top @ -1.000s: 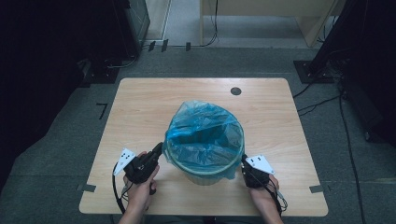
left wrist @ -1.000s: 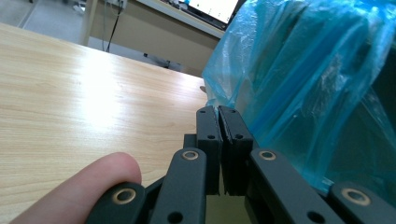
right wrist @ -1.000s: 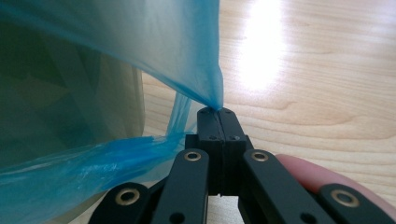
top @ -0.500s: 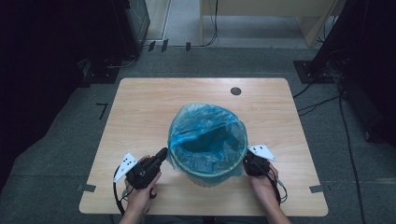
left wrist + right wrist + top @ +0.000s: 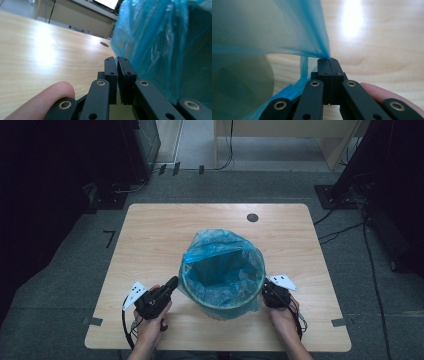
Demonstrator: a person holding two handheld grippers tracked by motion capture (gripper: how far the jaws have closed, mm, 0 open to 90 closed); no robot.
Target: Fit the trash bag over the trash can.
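A: High view: a round green waste bin (image 5: 222, 306) lined with a thin blue plastic bag (image 5: 220, 250) stands near the front edge of the pale wooden tabletop (image 5: 150, 235). The left gripper (image 5: 169, 286) sits just beside the bin's left side, the right gripper (image 5: 267, 294) at its right rim.

B: Left gripper view: the jaws are closed with nothing visibly between them, the blue bag just beside them.

A: Right gripper view: the jaws are clamped on a pinch of the bag's film, pulled taut above the tabletop.
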